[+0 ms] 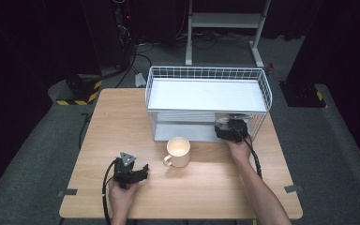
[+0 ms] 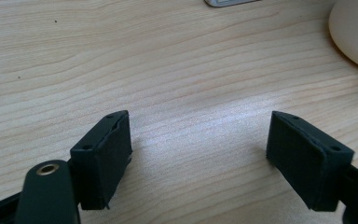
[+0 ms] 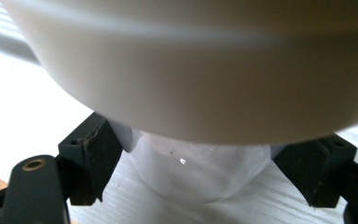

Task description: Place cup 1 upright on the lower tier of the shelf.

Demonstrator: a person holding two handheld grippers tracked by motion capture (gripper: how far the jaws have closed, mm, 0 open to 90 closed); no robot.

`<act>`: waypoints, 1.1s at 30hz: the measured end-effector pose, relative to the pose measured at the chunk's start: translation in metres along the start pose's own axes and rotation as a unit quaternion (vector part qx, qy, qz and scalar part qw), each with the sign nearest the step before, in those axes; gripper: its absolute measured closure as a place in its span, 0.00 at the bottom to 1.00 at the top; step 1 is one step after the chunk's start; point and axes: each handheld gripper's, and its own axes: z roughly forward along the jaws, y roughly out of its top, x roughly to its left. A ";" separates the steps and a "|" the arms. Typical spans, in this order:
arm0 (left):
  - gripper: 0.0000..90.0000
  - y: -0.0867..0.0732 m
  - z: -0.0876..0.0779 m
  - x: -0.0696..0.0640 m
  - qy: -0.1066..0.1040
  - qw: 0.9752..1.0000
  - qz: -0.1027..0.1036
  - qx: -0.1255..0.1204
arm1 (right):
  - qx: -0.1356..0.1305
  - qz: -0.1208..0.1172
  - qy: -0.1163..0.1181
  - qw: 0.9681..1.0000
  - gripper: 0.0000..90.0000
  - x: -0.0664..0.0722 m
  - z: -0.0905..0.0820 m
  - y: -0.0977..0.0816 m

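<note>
Two grippers: right gripper (image 3: pixel 200 163) clamps white bowl (image 3: pixel 205 70) under rack (image 1: pixel 206 75) edge, left gripper (image 2: pixel 198 154) open.

Lab-like recording space, dark curtained surround, hazard-striped stand bases (image 1: pixel 77 96), floor cables (image 1: pixel 136 51), lone wooden table (image 1: pixel 122 122)

Bright on the tabletop (image 1: pixel 122 117), black all around it; room beyond the white wire rack (image 1: pixel 206 101) lost in darkness. Lit from above: soft glare patch on the wood beside the cream mug (image 1: pixel 179 151), warm glow inside its rim. Short, faint shadows under the mug. In the left gripper view, pale sheen on the tabletop (image 2: pixel 205 121), grain sharp, mug edge soft. In the right gripper view, white bowl (image 3: pixel 205 60) close, blurred, washed out; tiny glint beneath it.
</note>
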 end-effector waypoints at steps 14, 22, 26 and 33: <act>0.25 0.000 0.000 0.000 0.000 1.000 0.000 0.000 | 0.000 0.002 0.024 1.000 0.11 -0.004 -0.006 -0.001; 0.25 0.000 0.000 0.000 0.000 1.000 0.000 0.000 | -0.003 0.009 0.021 1.000 0.13 -0.007 -0.014 -0.007; 0.25 0.000 0.000 0.000 0.000 1.000 0.000 0.000 | -0.001 0.010 0.020 1.000 0.14 -0.008 -0.019 -0.009; 0.25 0.000 0.000 0.000 0.000 1.000 0.000 -0.001 | -0.009 -0.003 0.021 1.000 0.18 -0.007 -0.030 -0.007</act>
